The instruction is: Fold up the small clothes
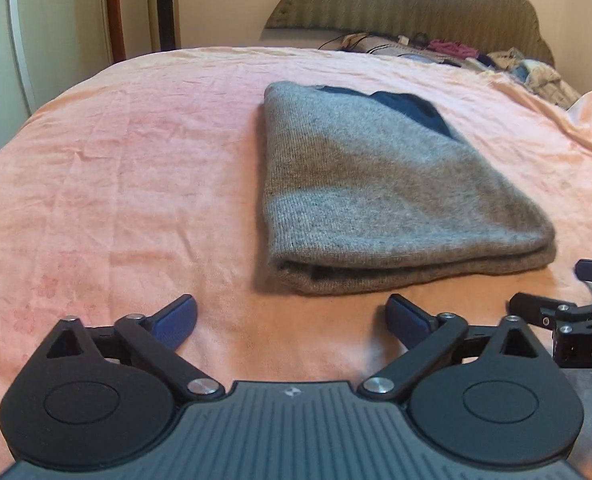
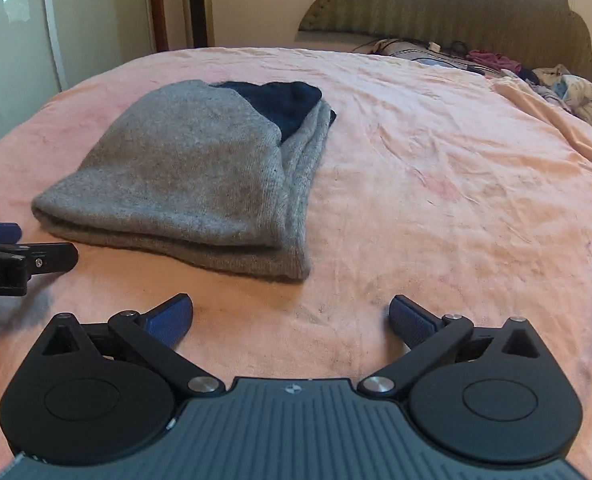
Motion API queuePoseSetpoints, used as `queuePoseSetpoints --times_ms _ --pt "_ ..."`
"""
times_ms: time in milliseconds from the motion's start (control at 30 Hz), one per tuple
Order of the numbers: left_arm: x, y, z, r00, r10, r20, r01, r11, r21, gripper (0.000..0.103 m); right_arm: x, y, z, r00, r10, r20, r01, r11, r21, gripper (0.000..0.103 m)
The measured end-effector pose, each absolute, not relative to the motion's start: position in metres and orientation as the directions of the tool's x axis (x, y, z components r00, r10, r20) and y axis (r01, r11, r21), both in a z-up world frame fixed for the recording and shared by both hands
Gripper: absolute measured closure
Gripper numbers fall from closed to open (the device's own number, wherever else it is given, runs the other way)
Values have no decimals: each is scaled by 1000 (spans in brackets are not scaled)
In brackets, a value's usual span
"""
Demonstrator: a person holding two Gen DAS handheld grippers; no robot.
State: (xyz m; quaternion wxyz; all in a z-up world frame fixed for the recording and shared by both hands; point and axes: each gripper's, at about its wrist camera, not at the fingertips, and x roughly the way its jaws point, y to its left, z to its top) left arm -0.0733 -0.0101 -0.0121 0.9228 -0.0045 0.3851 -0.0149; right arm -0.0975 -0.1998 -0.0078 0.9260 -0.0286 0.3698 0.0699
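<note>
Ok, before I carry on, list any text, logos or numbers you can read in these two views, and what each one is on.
"DA", cut off by the frame edge: on the black body of the right gripper, seen in the left wrist view.
"oot.AI", its start cut off: on the black body of the left gripper, seen in the right wrist view.
A small emblem on each gripper's ribbed grey base: a logo, no readable letters.
Grey sweater and pink bedspread: no text visible.

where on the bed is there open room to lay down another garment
Bare pink bedspread lies left of the folded grey sweater, and more lies right of it, up to the clothes pile by the headboard. That corner is crowded.
</note>
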Motion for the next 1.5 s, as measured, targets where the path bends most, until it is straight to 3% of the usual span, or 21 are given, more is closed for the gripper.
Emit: queuePoseSetpoints --times_ms 267,1500 --pt "-79 -12 -14 721 -14 -693 14 1000 -5 0 -88 -191 -8 691 29 -722 -37 999 4 0" --pt "-75 -15 -10 691 0 -723 -2 1000 -2 0 -96 -190 -12 735 18 -678 -18 1000 6 0"
